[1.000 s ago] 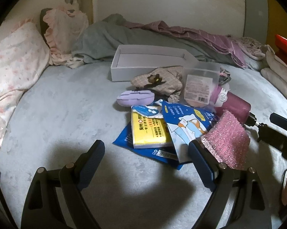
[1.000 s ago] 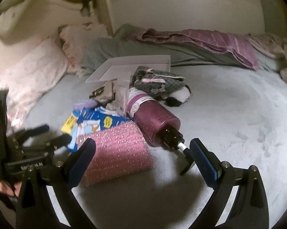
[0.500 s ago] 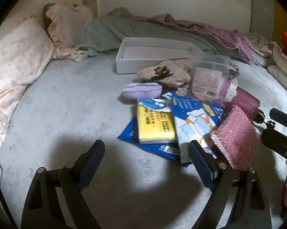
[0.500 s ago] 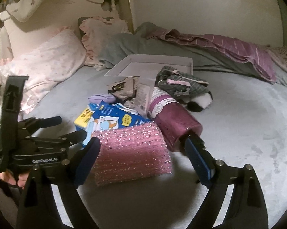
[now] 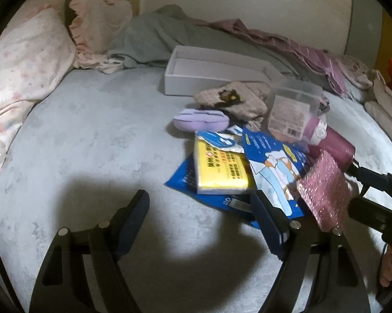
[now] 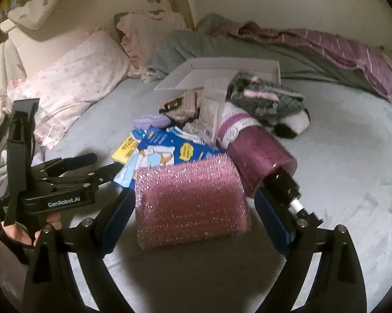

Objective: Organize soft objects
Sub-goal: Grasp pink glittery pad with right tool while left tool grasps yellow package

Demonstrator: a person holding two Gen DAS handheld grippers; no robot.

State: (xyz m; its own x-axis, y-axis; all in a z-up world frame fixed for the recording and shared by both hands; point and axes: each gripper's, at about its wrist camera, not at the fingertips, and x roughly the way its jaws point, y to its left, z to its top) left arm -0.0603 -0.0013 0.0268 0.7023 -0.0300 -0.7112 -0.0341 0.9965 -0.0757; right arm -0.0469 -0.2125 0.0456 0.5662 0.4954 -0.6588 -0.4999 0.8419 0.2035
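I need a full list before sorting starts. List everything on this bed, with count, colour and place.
sponge: one, glittery pink, nearest, between the right gripper's open fingers
bottle: one, maroon, lying beside the sponge
blue packets: at least two, mid-pile
yellow pack: one, on the blue packets
purple case: one, lilac, behind the yellow pack
clear tub: one, labelled, by the bottle
beige cloth: one, before the box
grey plaid pouch: one, right of the box
white box: one, open, far side
pillows: two, pink, left
left gripper: closing, nothing between its fingers
right gripper: open
hand: one, holding the left gripper
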